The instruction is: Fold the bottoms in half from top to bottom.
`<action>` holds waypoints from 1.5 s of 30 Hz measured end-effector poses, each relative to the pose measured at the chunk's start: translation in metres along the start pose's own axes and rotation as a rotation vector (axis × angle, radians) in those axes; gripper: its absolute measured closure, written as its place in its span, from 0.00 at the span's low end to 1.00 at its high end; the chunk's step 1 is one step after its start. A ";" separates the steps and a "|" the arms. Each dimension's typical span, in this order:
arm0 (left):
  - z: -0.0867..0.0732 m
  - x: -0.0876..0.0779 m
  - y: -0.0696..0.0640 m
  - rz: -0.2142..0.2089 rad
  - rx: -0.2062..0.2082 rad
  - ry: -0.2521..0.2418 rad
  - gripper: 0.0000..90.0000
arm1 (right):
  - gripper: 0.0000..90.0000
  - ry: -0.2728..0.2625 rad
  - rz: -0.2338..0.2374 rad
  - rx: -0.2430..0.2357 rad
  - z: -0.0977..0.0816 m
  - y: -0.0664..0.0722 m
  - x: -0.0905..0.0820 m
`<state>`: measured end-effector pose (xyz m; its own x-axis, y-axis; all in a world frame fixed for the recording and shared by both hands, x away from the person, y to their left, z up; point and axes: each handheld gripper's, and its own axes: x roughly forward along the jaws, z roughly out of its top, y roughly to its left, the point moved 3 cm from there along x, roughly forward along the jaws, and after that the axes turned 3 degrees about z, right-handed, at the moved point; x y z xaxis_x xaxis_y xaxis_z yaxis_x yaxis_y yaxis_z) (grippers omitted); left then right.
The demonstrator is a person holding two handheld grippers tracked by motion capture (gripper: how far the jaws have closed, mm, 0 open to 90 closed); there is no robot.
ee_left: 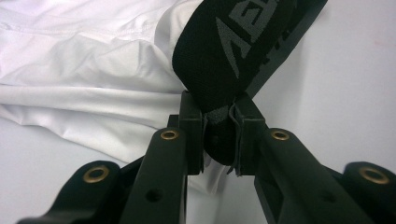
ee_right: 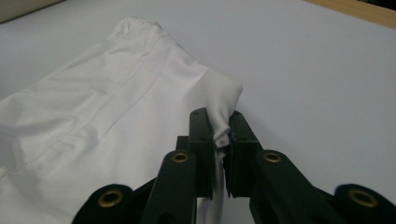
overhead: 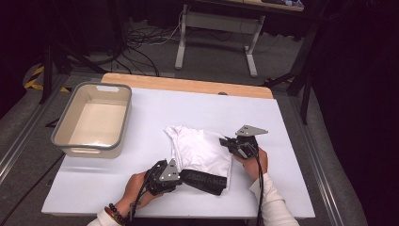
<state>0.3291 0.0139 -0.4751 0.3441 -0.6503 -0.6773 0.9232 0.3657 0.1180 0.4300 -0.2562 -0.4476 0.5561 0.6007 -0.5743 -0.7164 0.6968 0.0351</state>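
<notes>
A person works a white garment (overhead: 200,150) with a black printed waistband (overhead: 204,181) on the pale tabletop (overhead: 141,188), a tool in each hand. The left tool (overhead: 175,181) is clamped on the near-left end of the waistband; in the left gripper view the band (ee_left: 233,51) bunches between the narrowly set jaws, with white cloth (ee_left: 84,88) spreading off to one side. The right tool (overhead: 227,141) is pinched on a corner of the white fabric at the garment's right edge, and the right gripper view shows that corner (ee_right: 223,122) gathered between the pads while the rest (ee_right: 93,140) lies flat. The garment sits near the middle of the tabletop, well apart from the grey bin (overhead: 94,120) at the far left.

The risk appears to lie in the thin bite on the right: only a small tuck of cloth is caught, and a quick lift or pull away from the left tool could drag it free. Uneven lifting might also let the loose middle sag and undo the fold, or trail the far hem across the tabletop.
</notes>
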 end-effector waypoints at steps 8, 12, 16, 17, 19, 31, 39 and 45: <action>-0.001 -0.001 0.000 0.004 0.000 -0.001 0.87 | 0.92 -0.023 -0.002 -0.013 0.005 0.003 -0.006; -0.002 -0.003 0.000 0.014 -0.004 -0.002 0.86 | 0.92 -0.029 0.003 -0.022 0.007 0.005 -0.007; -0.004 -0.004 0.001 0.017 -0.011 -0.007 0.86 | 0.92 -0.039 0.005 -0.037 0.011 0.007 -0.008; -0.005 -0.005 0.001 0.019 -0.012 -0.009 0.86 | 0.92 -0.041 0.009 -0.038 0.012 0.007 -0.008; -0.006 -0.006 0.001 0.026 -0.012 -0.003 0.86 | 0.92 -0.042 0.008 -0.040 0.014 0.008 -0.008; -0.010 -0.015 0.003 0.059 -0.025 -0.034 0.87 | 0.93 -0.075 0.021 -0.073 0.026 0.017 -0.006; -0.010 -0.017 0.003 0.065 -0.020 -0.030 0.87 | 0.93 -0.083 0.024 -0.087 0.030 0.020 -0.005; -0.009 -0.021 0.004 0.071 -0.015 -0.041 0.87 | 0.93 -0.097 0.016 -0.081 0.032 0.019 -0.008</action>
<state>0.3242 0.0350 -0.4668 0.4155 -0.6491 -0.6372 0.8937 0.4217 0.1531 0.4257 -0.2351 -0.4158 0.5793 0.6495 -0.4925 -0.7552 0.6550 -0.0245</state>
